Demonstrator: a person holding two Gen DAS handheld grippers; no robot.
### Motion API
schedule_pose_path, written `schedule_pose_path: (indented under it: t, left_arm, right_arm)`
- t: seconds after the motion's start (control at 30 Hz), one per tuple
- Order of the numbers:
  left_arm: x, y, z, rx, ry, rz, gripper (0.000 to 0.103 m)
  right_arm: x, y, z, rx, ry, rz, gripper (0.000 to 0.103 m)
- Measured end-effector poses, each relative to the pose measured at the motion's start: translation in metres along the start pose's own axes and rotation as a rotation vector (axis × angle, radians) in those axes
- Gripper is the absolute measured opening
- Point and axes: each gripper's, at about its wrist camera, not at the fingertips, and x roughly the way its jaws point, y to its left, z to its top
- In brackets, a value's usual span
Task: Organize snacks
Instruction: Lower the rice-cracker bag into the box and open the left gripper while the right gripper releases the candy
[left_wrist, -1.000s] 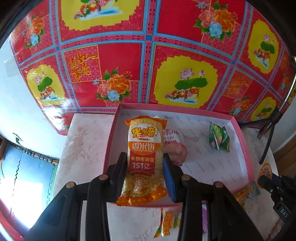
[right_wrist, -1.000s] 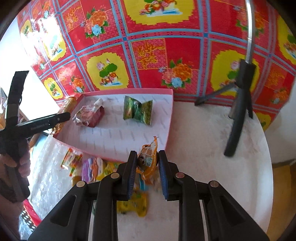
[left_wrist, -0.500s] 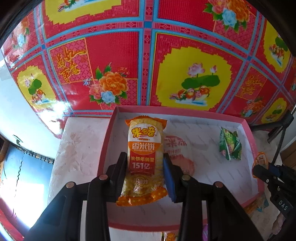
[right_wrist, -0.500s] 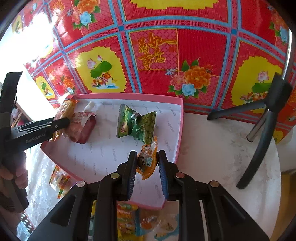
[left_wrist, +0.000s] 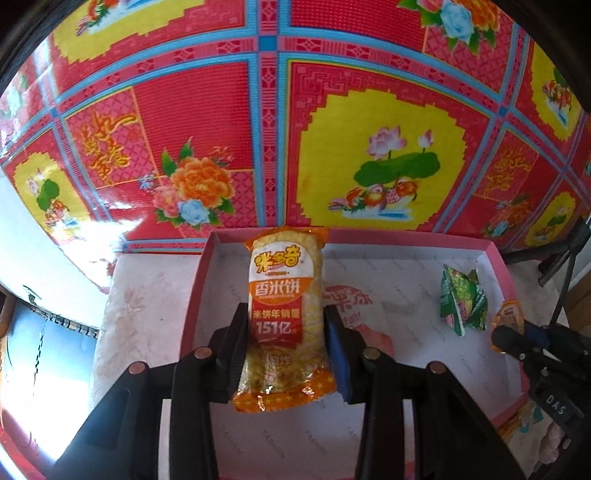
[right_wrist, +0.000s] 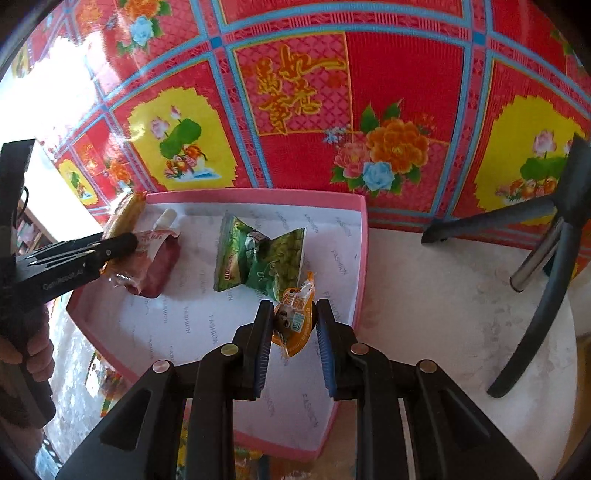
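My left gripper (left_wrist: 286, 325) is shut on an orange and yellow rice cracker pack (left_wrist: 285, 295), held over the far left corner of the pink box (left_wrist: 199, 280). My right gripper (right_wrist: 293, 325) is shut on a small orange snack packet (right_wrist: 295, 317), held over the box's right side (right_wrist: 364, 236). A green snack packet (right_wrist: 258, 254) and a red pouch with a white spout (right_wrist: 159, 258) lie in the box. The pouch (left_wrist: 351, 306) sits partly hidden behind the cracker pack in the left wrist view.
Several loose snack packets (right_wrist: 107, 384) lie on the white table in front of the box. A black tripod (right_wrist: 554, 236) stands at the right. A red flowered sheet (left_wrist: 266, 110) covers the wall behind. The table's left edge (left_wrist: 107, 314) is near the box.
Both grippers moved forward over the box with their packets. The left went toward the far left corner, the right toward the green packet.
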Motion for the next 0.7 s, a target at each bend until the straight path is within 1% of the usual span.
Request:
schedule_pose_path:
  t: [0.03, 0.17, 0.3, 0.43, 0.47, 0.57, 0.7]
  left_arm:
    - [0.0, 0.004, 0.0, 0.003, -0.001, -0.002, 0.041]
    - [0.005, -0.001, 0.003, 0.017, 0.002, -0.004, 0.045]
    - [0.004, -0.01, 0.008, 0.021, 0.015, 0.006, 0.046]
    - [-0.003, -0.009, 0.009, 0.013, 0.011, -0.005, 0.048]
    - [-0.005, -0.008, 0.01, 0.009, 0.011, -0.008, 0.049]
    - [-0.012, -0.007, 0.01, 0.003, 0.012, -0.011, 0.051]
    - [-0.02, -0.008, 0.007, 0.0, 0.007, -0.016, 0.052]
  right_arm:
    - [0.002, 0.0, 0.0, 0.0, 0.001, 0.0, 0.024]
    - [0.006, 0.001, 0.001, 0.002, -0.005, 0.003, 0.024]
    - [0.01, 0.003, 0.002, 0.009, -0.014, 0.01, 0.025]
    - [0.009, 0.001, 0.003, 0.021, -0.025, 0.028, 0.025]
    - [0.005, -0.002, 0.0, 0.022, -0.032, 0.029, 0.026]
    - [-0.001, -0.002, -0.001, 0.021, -0.044, 0.03, 0.036]
    - [-0.011, -0.002, -0.003, 0.02, -0.062, 0.021, 0.04]
